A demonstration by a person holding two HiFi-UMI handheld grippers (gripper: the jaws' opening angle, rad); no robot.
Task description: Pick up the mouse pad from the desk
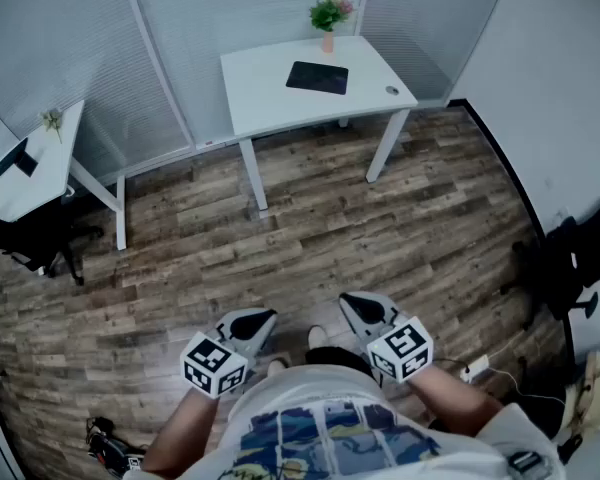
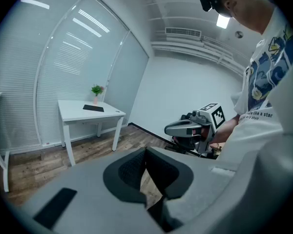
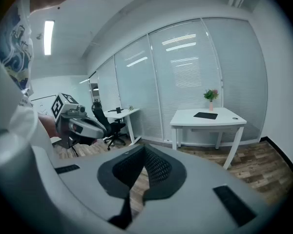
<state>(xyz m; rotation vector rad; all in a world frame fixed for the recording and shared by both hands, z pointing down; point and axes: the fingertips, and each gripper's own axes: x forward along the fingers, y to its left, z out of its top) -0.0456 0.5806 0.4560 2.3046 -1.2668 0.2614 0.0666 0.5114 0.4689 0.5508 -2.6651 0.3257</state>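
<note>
At 12 o'clock, well apart, on white rectangular desk (image 1: 270, 88): flat black rectangular mouse pad (image 1: 317, 77). Low at 6 o'clock, jaws together and empty: grey left gripper (image 1: 265, 318), grey right gripper (image 1: 352, 303). Best approached first, then jaws parted to pinch pad's near edge.

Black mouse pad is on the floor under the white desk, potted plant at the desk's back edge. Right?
No: the mouse pad lies on top of the desk, not on the floor; the head view shows it. The plant is as stated.
</note>
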